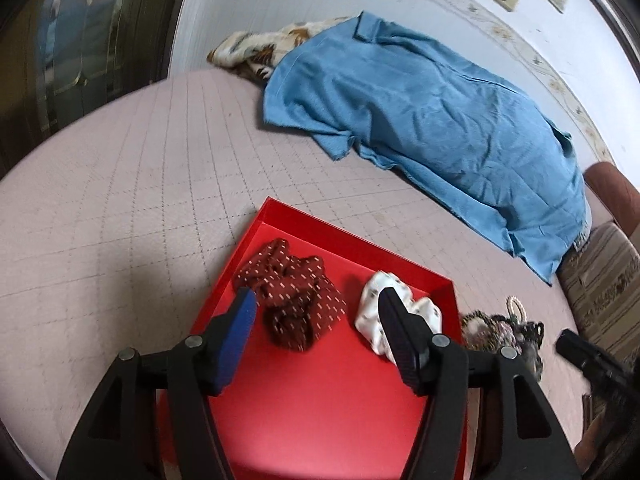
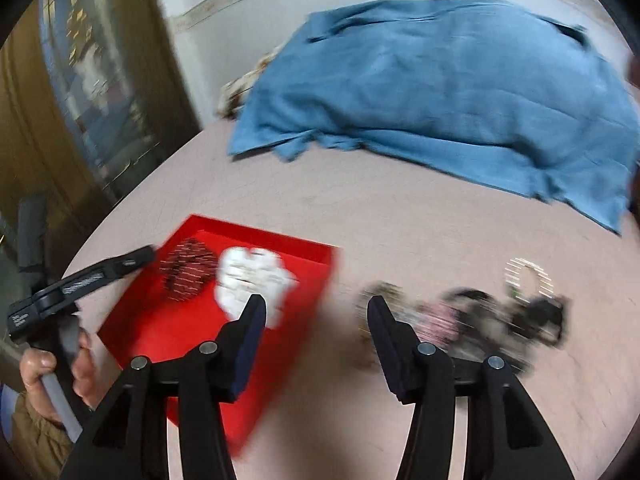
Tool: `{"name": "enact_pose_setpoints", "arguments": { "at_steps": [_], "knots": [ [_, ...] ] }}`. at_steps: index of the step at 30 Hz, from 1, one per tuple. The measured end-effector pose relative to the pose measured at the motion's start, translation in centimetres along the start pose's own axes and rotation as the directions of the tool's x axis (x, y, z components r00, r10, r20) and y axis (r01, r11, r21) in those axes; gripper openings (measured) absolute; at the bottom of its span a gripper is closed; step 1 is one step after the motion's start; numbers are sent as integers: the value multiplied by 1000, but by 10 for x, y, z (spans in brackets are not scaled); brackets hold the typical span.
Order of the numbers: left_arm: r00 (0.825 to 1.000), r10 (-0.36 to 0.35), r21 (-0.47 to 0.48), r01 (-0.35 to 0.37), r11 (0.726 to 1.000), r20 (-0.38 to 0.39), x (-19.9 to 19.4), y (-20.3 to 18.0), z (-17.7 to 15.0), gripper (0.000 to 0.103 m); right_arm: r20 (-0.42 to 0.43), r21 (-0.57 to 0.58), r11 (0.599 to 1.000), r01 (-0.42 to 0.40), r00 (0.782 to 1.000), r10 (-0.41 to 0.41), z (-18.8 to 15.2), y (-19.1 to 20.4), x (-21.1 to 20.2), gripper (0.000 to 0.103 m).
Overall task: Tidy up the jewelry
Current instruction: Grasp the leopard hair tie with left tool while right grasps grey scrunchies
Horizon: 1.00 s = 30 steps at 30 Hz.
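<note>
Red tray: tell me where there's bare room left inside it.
The red tray is bare across its near half, behind the left gripper. Its far half is crowded: maroon scrunchie beside white scrunchie.

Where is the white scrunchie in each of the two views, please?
Left wrist view: white scrunchie lies in the right part of the red tray, partly behind a claw finger.
Right wrist view: white scrunchie lies left of centre, blurred, inside the tray.
Shared landmark: blue cloth.

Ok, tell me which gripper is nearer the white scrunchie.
Left. The left gripper hovers over the red tray, one finger overlapping the white scrunchie. The right gripper hangs past the tray's right edge, beside the jewelry pile.
</note>
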<state>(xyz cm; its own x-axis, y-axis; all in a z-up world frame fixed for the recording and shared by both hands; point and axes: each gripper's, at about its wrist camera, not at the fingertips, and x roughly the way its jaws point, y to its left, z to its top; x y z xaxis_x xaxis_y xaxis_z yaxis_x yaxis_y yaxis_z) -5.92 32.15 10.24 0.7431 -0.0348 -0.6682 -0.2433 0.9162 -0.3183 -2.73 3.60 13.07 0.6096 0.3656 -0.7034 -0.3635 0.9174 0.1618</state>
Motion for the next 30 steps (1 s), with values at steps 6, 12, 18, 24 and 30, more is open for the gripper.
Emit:
{"name": "enact_pose_setpoints", "arguments": {
  "at_steps": [6,12,18,24,30],
  "knots": [
    [1000,7,41,-7,999,5,-35,-33,-28,63,-8,131,983,125,992,-125,-41,-98,-49,60],
    [999,-29,154,35,987,-40,-44,-95,-46,63,-13,198,971,131,991,-131,-66,-140,-64,60],
    [995,-38,299,63,952,-89,-31,-161,-65,63,-5,239,969,60,998,-61,-81,-149,-57,60],
    [984,-19,338,79,938,-180,7,-194,-81,53,-2,248,969,-21,1000,22,-90,-150,-39,60],
    [976,4,308,65,949,-219,35,-202,-80,47,7,266,957,-112,993,115,-82,-150,-14,60]
  ]
}}
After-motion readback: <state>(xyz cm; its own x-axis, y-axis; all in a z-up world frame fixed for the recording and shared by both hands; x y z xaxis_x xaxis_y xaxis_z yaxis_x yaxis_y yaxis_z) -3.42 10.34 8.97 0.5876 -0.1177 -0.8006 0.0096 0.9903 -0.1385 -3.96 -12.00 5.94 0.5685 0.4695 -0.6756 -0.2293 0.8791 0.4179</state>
